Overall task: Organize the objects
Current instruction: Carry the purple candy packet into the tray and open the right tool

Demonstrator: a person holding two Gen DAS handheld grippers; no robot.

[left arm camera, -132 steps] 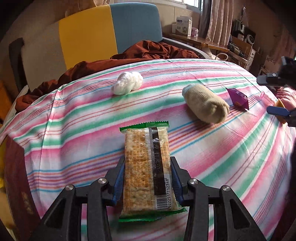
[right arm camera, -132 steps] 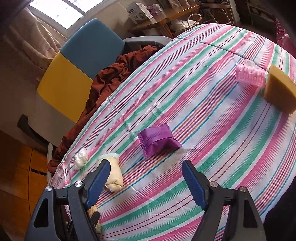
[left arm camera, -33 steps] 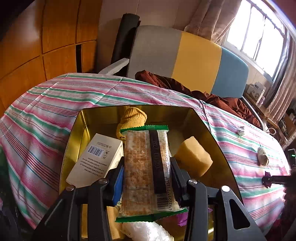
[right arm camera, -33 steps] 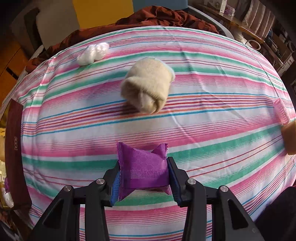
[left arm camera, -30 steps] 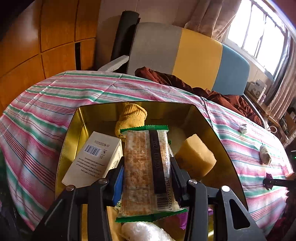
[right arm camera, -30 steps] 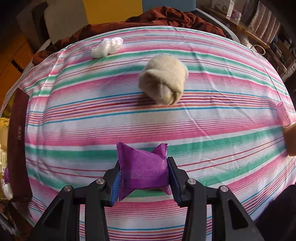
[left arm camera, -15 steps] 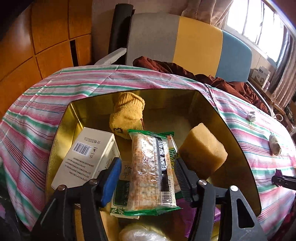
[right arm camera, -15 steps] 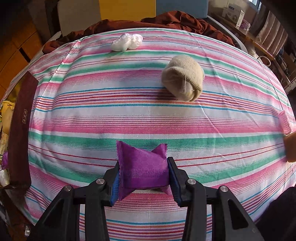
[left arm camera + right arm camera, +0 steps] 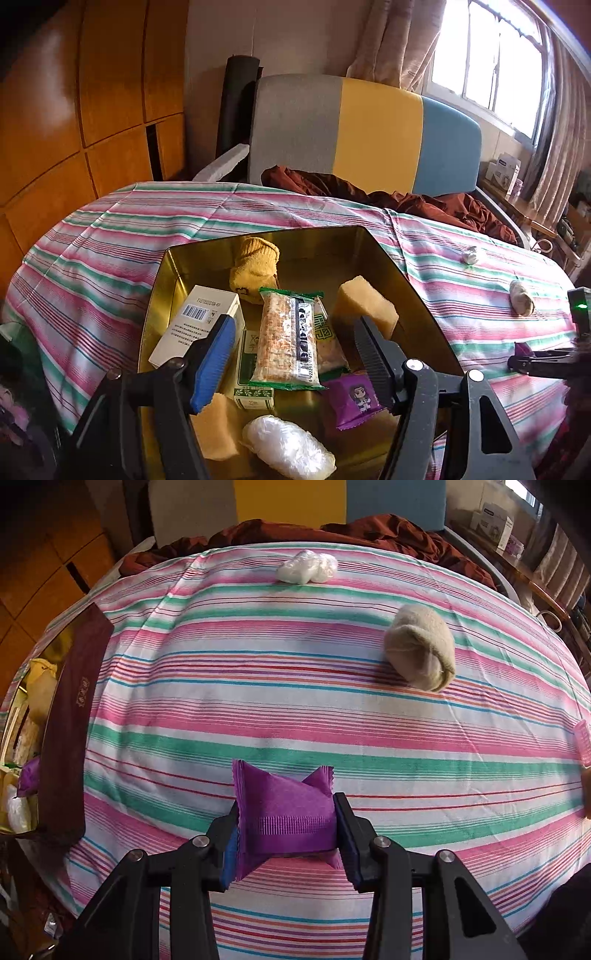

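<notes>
Your right gripper (image 9: 286,829) fingers clamp the purple foil sachet (image 9: 284,812); the gold rectangular tin (image 9: 22,686) lies far left, nearer your open-fingered left gripper (image 9: 295,354).

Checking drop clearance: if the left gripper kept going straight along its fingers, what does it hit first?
Most likely the cracker packet lying in the gold tin, right between the open fingers of the left gripper. Depth is uncertain through the fisheye.
</notes>
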